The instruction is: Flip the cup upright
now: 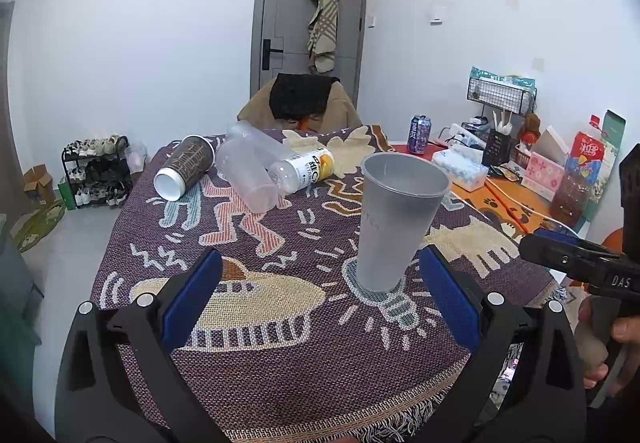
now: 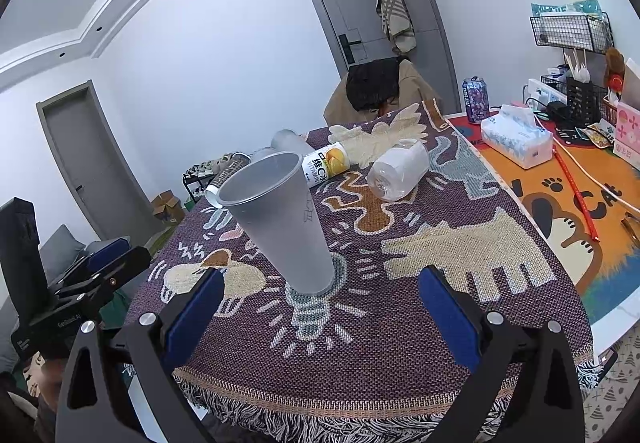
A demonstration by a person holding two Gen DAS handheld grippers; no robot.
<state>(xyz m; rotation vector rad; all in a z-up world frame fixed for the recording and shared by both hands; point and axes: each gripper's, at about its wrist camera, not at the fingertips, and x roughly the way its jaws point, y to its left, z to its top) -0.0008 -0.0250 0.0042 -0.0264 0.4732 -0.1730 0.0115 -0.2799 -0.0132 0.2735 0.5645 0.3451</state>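
A: Where is the grey cup [image 1: 394, 221] now?

B: Standing on its base, mouth up, on the woven cloth [image 1: 280, 375], right on the light-bulb figure. In the left wrist view it sits a little right of centre; in the right wrist view it is left of centre and looks tilted, which I take for lens bend.

A: And the tools?

B: The left gripper [image 1: 320, 303] has its blue pads spread wide with nothing between them; the cup rises just beyond the right pad, apart from it as far as I can tell. The right gripper [image 2: 320, 313] is likewise spread and empty, the cup just past its left pad.

A: So which step is this?

B: I judge the flip itself done: the cup is upright and free of both tools. What remains looks like clearing away.

A: What does the next move call for?

B: Drawing both grippers back without brushing the cup. It is tall with a narrow base, and the cloth is soft, so a sideways nudge could tip it.

A: Anything else lying about?

B: In the upper left of the left wrist view, a brown paper cup [image 1: 186, 169], a clear plastic cup [image 1: 246, 177] and a vitamin bottle [image 1: 302, 169] lie on their sides. Perhaps they are next; I cannot say.
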